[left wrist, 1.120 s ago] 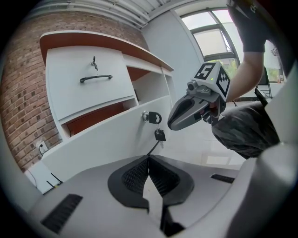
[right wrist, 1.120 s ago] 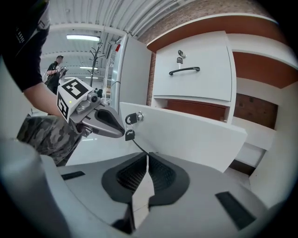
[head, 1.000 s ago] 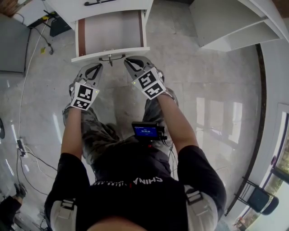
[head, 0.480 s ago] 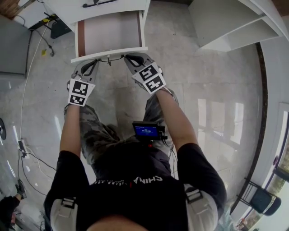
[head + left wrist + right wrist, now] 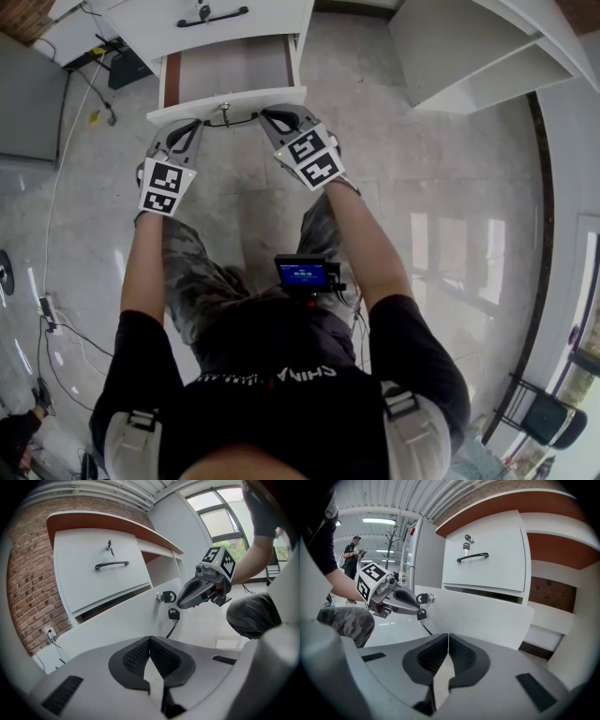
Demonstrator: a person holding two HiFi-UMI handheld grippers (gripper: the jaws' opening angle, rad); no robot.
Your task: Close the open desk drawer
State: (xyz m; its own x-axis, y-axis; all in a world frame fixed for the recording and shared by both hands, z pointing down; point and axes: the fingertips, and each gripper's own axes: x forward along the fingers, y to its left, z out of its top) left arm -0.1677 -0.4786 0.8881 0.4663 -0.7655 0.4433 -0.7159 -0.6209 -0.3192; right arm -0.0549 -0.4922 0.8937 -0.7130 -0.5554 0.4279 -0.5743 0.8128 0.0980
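Head view: the open drawer [image 5: 228, 71] has its white front just ahead of the left gripper [image 5: 187, 127] and right gripper [image 5: 273, 117], each with its jaws pressed together on nothing.

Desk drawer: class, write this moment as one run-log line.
drawer partly open | left gripper shut, at drawer front, left of key | right gripper shut, at drawer front, right of key

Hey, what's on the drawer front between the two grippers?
The keyed lock and the dark handle below it sit between the left gripper and right gripper; the head view shows it.
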